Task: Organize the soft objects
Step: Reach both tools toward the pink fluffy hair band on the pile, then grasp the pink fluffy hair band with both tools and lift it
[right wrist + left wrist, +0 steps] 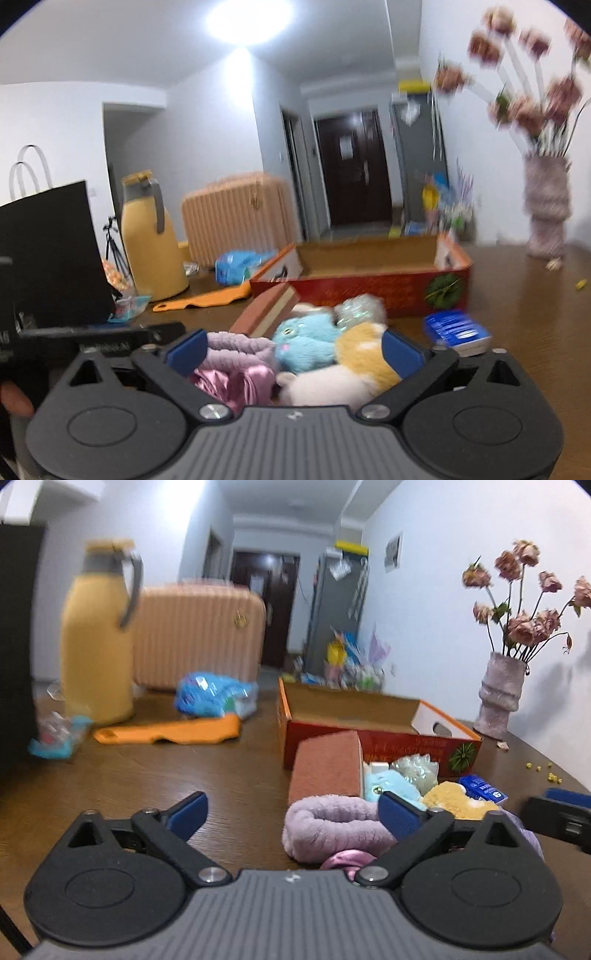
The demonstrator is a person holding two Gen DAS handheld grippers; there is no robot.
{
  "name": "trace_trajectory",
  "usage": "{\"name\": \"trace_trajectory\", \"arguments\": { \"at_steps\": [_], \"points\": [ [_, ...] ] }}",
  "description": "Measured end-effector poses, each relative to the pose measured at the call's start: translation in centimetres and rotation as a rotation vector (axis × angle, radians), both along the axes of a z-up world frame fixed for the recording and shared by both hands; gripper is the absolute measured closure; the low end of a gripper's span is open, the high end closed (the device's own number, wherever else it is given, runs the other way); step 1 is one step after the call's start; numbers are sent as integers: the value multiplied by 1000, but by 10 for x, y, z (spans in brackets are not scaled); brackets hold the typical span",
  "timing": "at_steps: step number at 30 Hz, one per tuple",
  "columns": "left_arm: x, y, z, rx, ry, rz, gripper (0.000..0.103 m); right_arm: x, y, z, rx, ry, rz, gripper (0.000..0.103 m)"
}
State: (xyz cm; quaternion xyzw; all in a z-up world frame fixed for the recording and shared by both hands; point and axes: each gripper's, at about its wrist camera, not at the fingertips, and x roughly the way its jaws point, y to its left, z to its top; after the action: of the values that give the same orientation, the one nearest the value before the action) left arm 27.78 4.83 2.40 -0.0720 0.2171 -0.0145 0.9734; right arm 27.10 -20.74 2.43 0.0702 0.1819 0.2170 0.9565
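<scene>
Presently, items are logged from left to right across the wooden table [229, 771]:

- Black paper bag [48, 254] stands at the far left edge.
- Yellow thermos jug [98, 638] stands upright, with a peach ribbed suitcase [199, 635] behind it.
- Orange flat tool [173, 733] lies on the table ahead of a blue plastic packet [216, 694].
- Left gripper [291, 812]: jaws spread wide, nothing held. Its right pad sits just over the lavender plush band [332, 827]; its left pad is over bare wood.
- Soft pile, centre: the lavender band, a pink satin scrunchie [236, 384], a light-blue plush toy [306, 339], a yellow-and-white plush toy [354, 365] and a pale green mesh puff [362, 310], all touching one another.
- Brown-topped sponge block [327, 768] leans at the back of the pile.
- Right gripper [293, 350]: jaws wide apart, straddling the pile, gripping nothing. Its right pad is at the yellow plush; contact cannot be judged.
- Red-and-orange cardboard box [369, 738], open-topped, sits just behind the pile.
- Blue packet [456, 328] lies right of the pile.
- Textured vase [498, 698] of dried pink roses [524, 590] stands far right.
</scene>
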Motion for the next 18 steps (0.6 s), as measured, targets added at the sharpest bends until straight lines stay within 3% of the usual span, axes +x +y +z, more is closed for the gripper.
{"name": "trace_trajectory", "arguments": {
  "at_steps": [2,3,5,6,8,9,12,18],
  "points": [
    [19,8,-6,-52,65,-12,31,30,17,-3,-3,71,25,32],
    [26,12,-10,-75,95,-27,35,44,26,-7,-19,98,38,44],
    [40,20,-17,-132,154,-65,50,69,38,-17,6,185,65,60],
    [44,23,-20,-155,174,-81,53,81,44,-23,19,236,80,64],
    [46,28,-25,-204,175,-125,73,94,50,-39,33,304,112,70],
    [46,30,-25,-223,176,-142,78,97,53,-41,36,310,124,77],
    [44,32,-21,-237,171,-135,84,101,61,-47,37,306,142,91],
    [15,28,17,-237,18,-159,84,76,62,-17,9,154,155,92]
  ]
}}
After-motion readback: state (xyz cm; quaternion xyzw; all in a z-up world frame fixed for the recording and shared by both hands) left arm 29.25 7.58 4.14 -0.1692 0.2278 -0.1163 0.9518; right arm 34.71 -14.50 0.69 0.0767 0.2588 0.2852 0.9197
